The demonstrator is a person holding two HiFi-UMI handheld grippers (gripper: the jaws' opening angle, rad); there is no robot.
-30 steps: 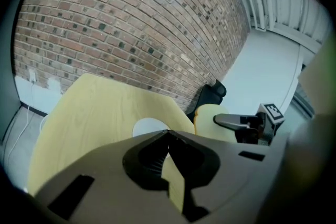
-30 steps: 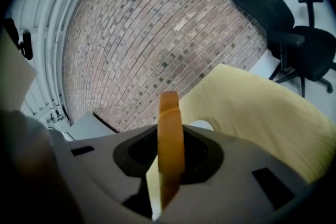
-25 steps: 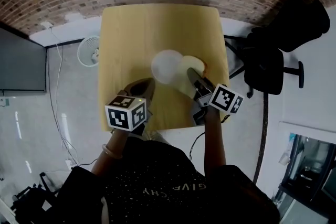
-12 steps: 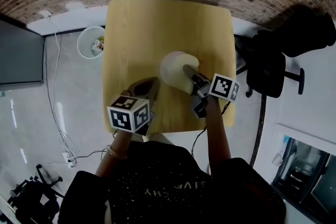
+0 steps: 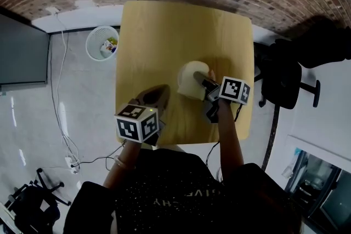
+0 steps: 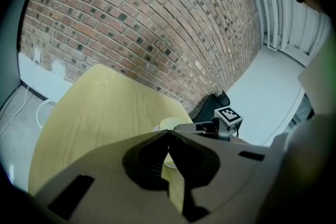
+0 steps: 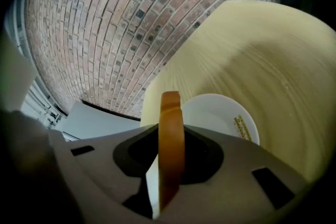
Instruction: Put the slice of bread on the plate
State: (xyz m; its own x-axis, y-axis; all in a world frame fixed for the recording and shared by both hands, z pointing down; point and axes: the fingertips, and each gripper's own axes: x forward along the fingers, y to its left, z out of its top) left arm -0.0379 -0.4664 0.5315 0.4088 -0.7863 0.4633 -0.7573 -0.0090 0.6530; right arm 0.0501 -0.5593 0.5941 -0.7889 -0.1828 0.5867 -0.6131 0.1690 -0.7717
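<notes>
Only one bread slice, one plate.

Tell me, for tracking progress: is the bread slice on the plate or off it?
Off it. The slice of bread stands on edge, clamped in the right gripper, over the plate.
</notes>
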